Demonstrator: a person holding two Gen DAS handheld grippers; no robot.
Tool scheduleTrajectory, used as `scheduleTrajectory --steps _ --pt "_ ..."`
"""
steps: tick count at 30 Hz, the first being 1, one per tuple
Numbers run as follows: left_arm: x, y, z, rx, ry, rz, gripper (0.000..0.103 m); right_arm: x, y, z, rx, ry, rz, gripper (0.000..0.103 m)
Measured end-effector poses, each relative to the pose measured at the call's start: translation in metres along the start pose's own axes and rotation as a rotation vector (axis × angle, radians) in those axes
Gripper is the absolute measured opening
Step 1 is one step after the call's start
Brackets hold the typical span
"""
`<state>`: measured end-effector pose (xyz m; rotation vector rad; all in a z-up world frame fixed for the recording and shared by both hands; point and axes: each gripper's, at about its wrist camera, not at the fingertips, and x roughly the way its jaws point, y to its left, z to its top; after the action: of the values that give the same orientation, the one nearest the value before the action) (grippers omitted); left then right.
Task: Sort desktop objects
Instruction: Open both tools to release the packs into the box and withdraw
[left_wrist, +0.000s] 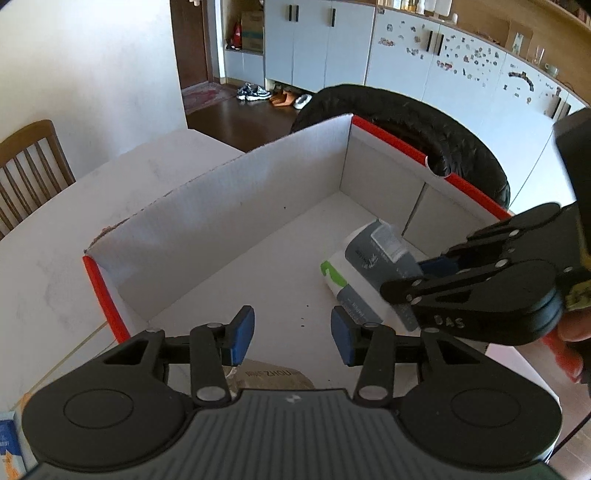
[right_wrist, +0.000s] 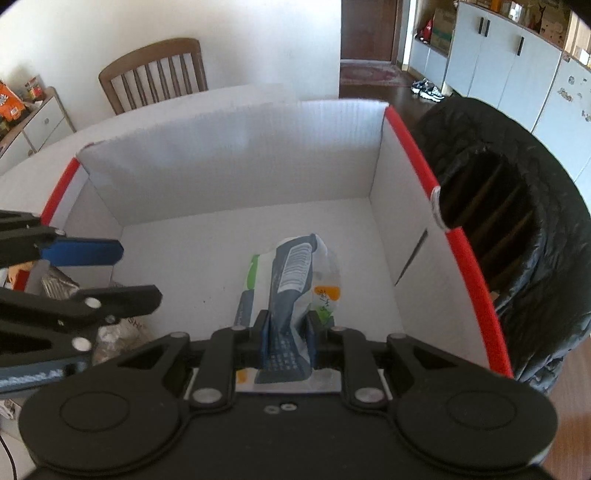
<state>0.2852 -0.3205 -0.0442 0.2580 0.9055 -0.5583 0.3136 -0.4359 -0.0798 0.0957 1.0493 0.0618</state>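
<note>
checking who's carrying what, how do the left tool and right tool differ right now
The left tool has its blue pads apart with nothing between them; the right tool is clamped on a white-and-grey packet. The left sits over the near end of the red-edged box, the right over its right side, packet hanging inside. Both are black with blue pads and point down into the box.

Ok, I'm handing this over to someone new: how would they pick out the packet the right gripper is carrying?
Find the white cardboard box with red edges on the white table. Inside it, near its right wall, the right gripper pinches a soft plastic packet over the floor. It is grey-blue and white with a green stripe and an orange patch, unlike the brownish bag under the open left gripper.
</note>
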Motion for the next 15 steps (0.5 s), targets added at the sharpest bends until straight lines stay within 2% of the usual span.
scheduleTrajectory --steps 7,10,15 --pt "-0.016 -0.003 -0.001 -0.013 -0.026 -0.009 0.045 -0.004 -0.002 -0.001 0.002 0.016 0.019 0.032" --pt "-0.024 -0.004 -0.001 -0.022 -0.041 -0.008 0.047 -0.013 -0.002 -0.002 -0.015 0.003 0.026 0.044" --pt "-0.037 -0.004 -0.003 -0.042 -0.071 -0.007 0.05 -0.033 0.004 -0.009 -0.051 -0.027 0.038 0.048"
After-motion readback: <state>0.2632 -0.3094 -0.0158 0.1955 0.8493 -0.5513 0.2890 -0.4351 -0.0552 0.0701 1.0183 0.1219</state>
